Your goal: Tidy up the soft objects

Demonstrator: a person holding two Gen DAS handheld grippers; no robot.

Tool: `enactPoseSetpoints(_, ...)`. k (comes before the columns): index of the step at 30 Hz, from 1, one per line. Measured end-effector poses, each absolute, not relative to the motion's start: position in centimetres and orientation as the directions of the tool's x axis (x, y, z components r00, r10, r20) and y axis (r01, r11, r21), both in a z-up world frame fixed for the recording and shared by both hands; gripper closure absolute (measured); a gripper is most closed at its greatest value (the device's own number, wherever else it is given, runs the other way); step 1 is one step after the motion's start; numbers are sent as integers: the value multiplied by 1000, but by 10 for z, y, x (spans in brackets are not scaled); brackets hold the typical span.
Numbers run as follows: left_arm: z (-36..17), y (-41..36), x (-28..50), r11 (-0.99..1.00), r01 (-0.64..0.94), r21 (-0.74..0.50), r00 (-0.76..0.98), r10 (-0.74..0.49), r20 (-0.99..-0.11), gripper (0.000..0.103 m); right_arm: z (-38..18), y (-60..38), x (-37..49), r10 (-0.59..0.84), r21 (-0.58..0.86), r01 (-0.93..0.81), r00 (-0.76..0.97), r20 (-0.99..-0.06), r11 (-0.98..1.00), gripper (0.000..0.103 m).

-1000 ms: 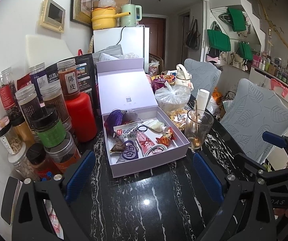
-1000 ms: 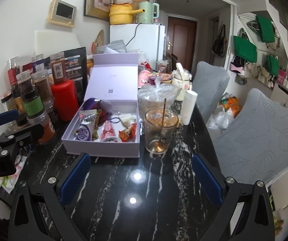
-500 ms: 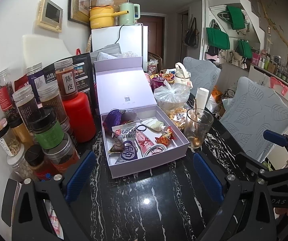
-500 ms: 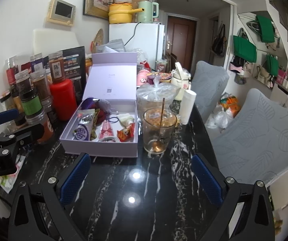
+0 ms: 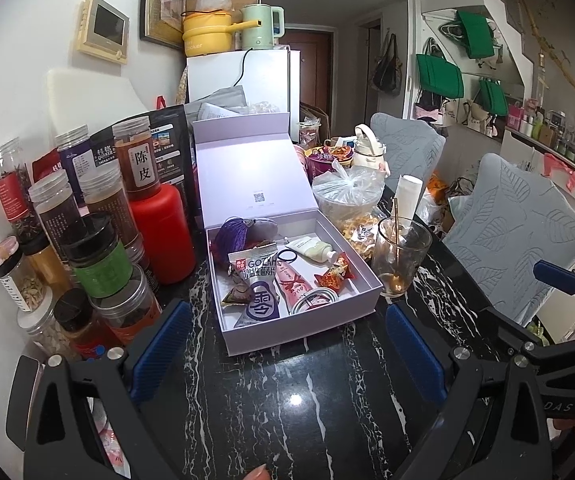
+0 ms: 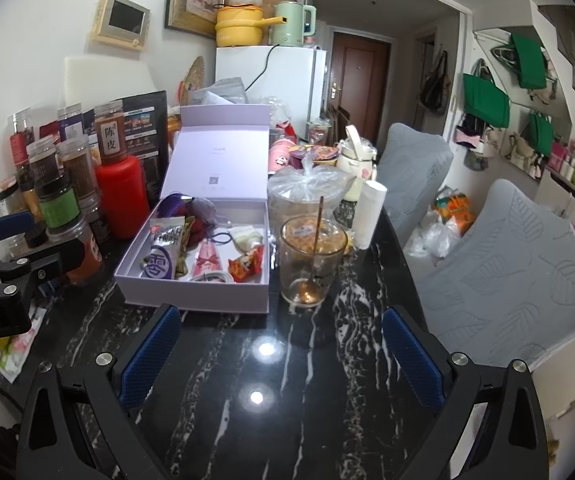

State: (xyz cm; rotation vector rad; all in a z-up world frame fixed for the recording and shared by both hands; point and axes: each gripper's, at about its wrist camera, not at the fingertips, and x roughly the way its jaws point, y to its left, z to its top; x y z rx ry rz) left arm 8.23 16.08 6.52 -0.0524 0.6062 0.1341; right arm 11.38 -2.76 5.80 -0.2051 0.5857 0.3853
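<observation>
An open lilac box (image 5: 303, 330) (image 6: 191, 300) sits on the black marble table, its lid standing up behind it. Inside lie a purple yarn ball (image 5: 229, 236), a grey pouch (image 5: 261, 226), a snack packet (image 5: 257, 274), a pink tube (image 5: 293, 284), a cream tube (image 5: 311, 249), a red candy wrapper (image 5: 335, 274) and a black hair tie (image 5: 287, 256). My left gripper (image 5: 287, 344) hovers open just in front of the box, empty. My right gripper (image 6: 277, 354) is open and empty too, in front of the box and glass.
Spice jars (image 5: 99, 264) and a red bottle (image 5: 161, 236) crowd the box's left side. A glass with a spoon (image 5: 399, 258) (image 6: 311, 264) stands right of it, with a bagged bowl (image 5: 347, 196) and a paper roll (image 5: 407, 196) behind. Grey chairs (image 5: 515, 236) line the table's right edge.
Both grippers have edged slightly forward toward the box, which sits a little larger in view. Neither has opened, shut or picked up anything.
</observation>
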Motion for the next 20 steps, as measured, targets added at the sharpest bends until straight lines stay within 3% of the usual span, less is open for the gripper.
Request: enactPoseSetpoints(20,60,156,84,987,-156,34,796,146,-587,3,50,-32,117,288,-64,-402,749,-597,913,1)
